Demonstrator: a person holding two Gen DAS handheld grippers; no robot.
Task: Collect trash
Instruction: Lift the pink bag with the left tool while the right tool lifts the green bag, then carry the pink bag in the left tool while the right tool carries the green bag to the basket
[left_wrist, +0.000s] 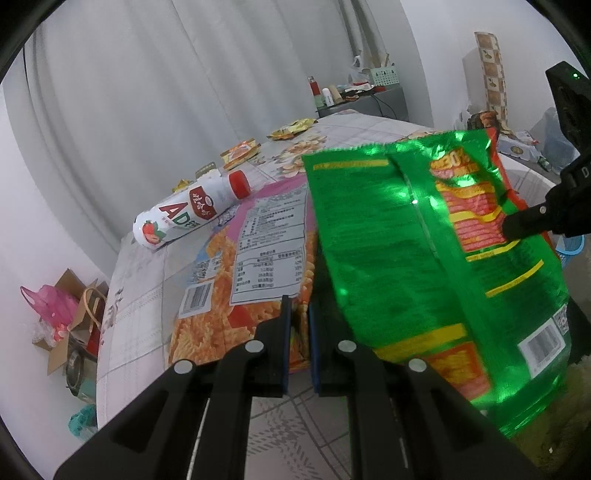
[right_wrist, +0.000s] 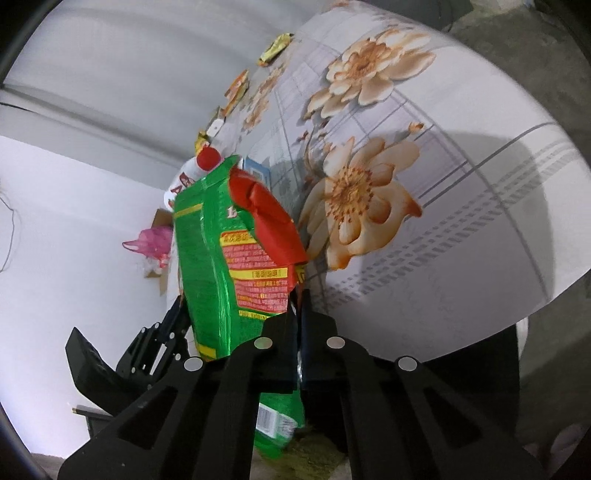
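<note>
The right hand-held gripper (right_wrist: 297, 317) has its jaws pinched nearly together on the edge of the green snack bag (right_wrist: 221, 258), and the bag hangs in the air off the near edge of the counter (right_wrist: 461, 206), clear of the flowered cloth. That grip looks thin: only a sliver of foil sits between the pads, close to the red folded flap, and slick foil could slide out if the wrist swings quickly. In the left wrist view the same green snack bag (left_wrist: 424, 258) fills the right half of the picture, with the right hand-held gripper (left_wrist: 517, 225) nipping its side.

Over to the left hand-held gripper (left_wrist: 298, 332): its jaws are almost closed, only a narrow gap between the blue pads, and they seem to be clamped on the near edge of the orange snack bag (left_wrist: 236, 295) lying flat on the counter. How much of that bag is really caught, the pictures do not settle. If it is only the rim, a lift may tear it loose.

Just beyond lies the white bottle (left_wrist: 192, 210) with a red cap, on its side and touching or overlapping the orange bag's far corner. Dragging the bag could set it rolling toward the counter's edge. Farther back, small wrappers (left_wrist: 242, 149) are not yet collected. The two bags hang close together, so crossing arms risks a snag.
</note>
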